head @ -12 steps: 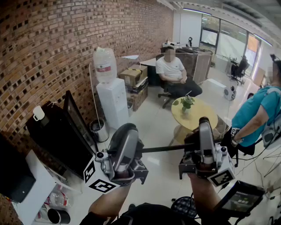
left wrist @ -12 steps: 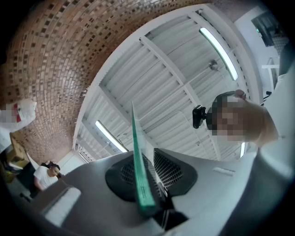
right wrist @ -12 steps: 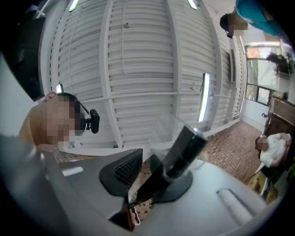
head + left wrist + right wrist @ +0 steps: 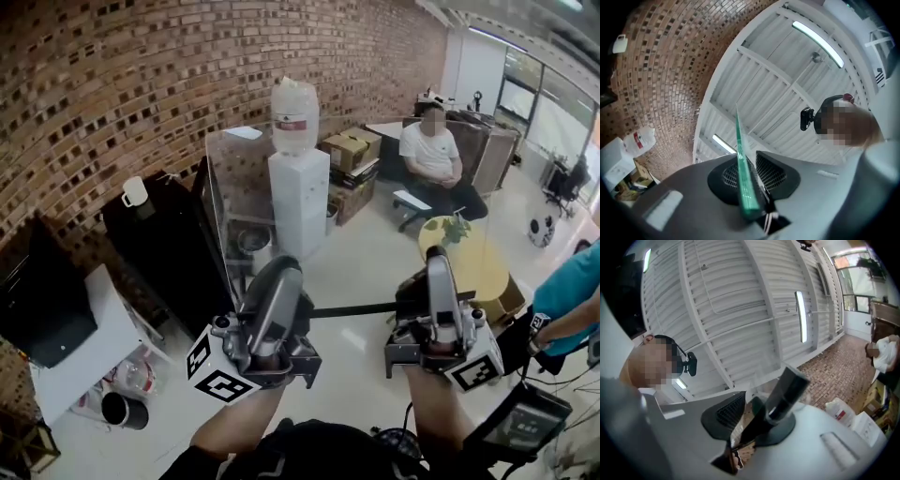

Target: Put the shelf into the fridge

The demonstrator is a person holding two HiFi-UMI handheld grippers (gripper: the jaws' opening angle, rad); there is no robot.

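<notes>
I hold a clear glass shelf (image 4: 361, 220) upright in front of me; its black trim (image 4: 352, 308) runs between the two grippers. My left gripper (image 4: 281, 281) is shut on the shelf's left edge, which shows as a green glass strip (image 4: 744, 178) between its pads (image 4: 771, 174). The right gripper (image 4: 437, 272) is shut on the other end, where the black trim (image 4: 785, 392) passes between its jaws. Both grippers point steeply upward. The black fridge (image 4: 155, 248) stands low at the brick wall to the left, its door (image 4: 214, 239) swung open.
A white mug (image 4: 134, 194) sits on the fridge. A water dispenser (image 4: 298, 202) and cardboard boxes (image 4: 352, 150) line the wall behind. A seated person (image 4: 436, 155), a round yellow table (image 4: 473, 262) and another person (image 4: 572, 291) are at the right. A white table (image 4: 80, 352) stands at the left.
The head view has swung left, so the fridge and water dispenser now sit nearer the middle. Both grippers keep the same hold on the shelf.
</notes>
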